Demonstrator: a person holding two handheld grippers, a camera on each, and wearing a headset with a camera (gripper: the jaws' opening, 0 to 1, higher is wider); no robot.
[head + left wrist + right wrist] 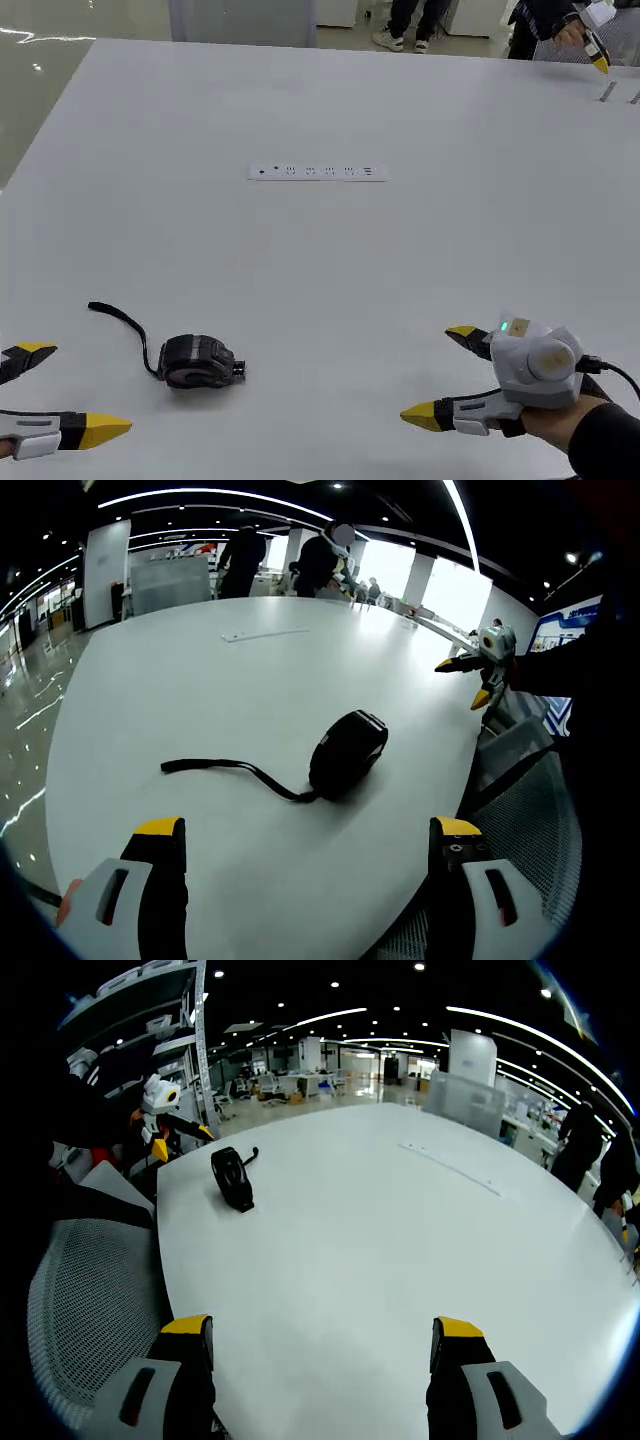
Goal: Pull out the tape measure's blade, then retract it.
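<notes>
Fingers [100, 430] of your left gripper [68, 392], head view: yellow-tipped, spread wide apart, nothing between them, at the bottom-left corner over the white worktop [330, 270]; your right gripper [440, 373], bottom right, in your hand: its fingers likewise spread apart, holding nothing; tape measure [198, 361]: dark case, lying on the worktop just right of the left gripper, touching neither finger, well apart from the right gripper; its black strap [125, 320] lies flat, trailing to the upper left; power strip [316, 172]: white, flat on the worktop, farther out near the middle.

Left gripper view: your two fingers rise from the bottom, wide apart, gripping nothing; tape measure [348, 752] lies ahead of the gap between them, apart from both; strap [225, 768] runs from it to the left; right gripper [478, 675] hangs near the worktop's right edge, fingers apart; power strip [262, 634] lies toward the far side.

Right gripper view: your fingers stand wide apart, empty, with bare worktop ahead; tape measure [232, 1177] lies at the upper left near the worktop's edge, the left gripper [165, 1125] just beyond it; mesh chair [90, 1290]: at the left, below the worktop's edge.
</notes>
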